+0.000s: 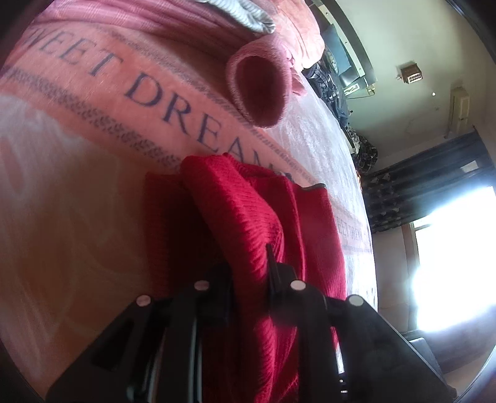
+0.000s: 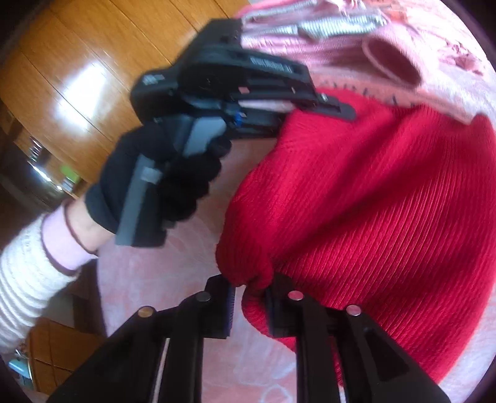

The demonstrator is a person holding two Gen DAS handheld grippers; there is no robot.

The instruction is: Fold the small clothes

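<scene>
A red ribbed knit garment [image 1: 248,210] lies partly lifted on a pink bed blanket [image 1: 77,186] printed "SWEET DREAM". My left gripper [image 1: 248,266] is shut on a raised fold of it, and red cloth fills the gap between the fingers. In the right wrist view the same garment [image 2: 372,201] spreads to the right. My right gripper [image 2: 249,291] pinches a bunched corner at its near-left edge. A hand in a black glove [image 2: 173,179] holds the left gripper [image 2: 313,119], which grips the garment's far edge.
A rolled pink blanket [image 1: 260,90] and a grey striped cloth [image 1: 245,15] lie further up the bed. Dark clothes [image 1: 328,80] are heaped at the bed's far edge. A bright window [image 1: 449,263] and dark curtain [image 1: 418,186] stand beyond. Wooden panelling [image 2: 77,77] lies left of the bed.
</scene>
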